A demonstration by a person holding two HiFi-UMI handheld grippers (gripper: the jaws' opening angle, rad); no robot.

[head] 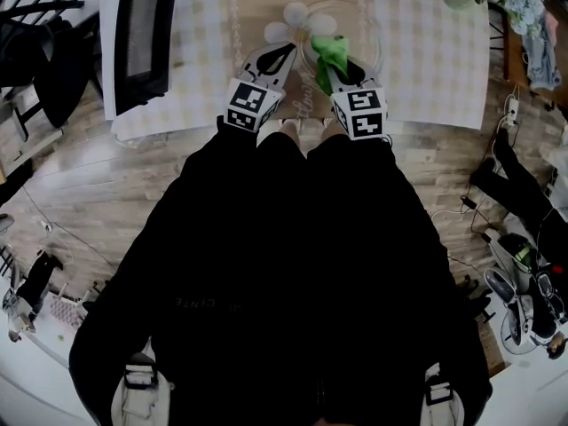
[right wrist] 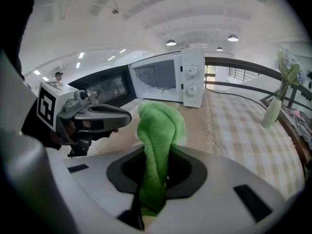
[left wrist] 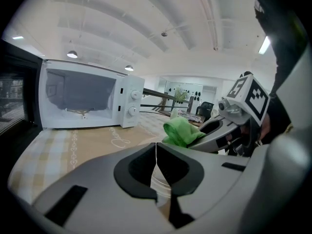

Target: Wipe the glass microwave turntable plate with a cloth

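Right claw is clamping the green cloth, which is standing up in a bunch from between its jaws. Left claw is showing its jaws pressed to a slit, and they seem to be pinching the rim of the plate. The plate is lying on the table just ahead of both claws, out of the microwave. In the head view the cloth is sitting over the plate's near part, but I cannot tell whether it is touching glass. I judge the wiping to be only starting, with nearly the whole disc left. A checked cover with a tan runner is dressing the table, the microwave door is standing open, and cables are trailing over the wooden floor.
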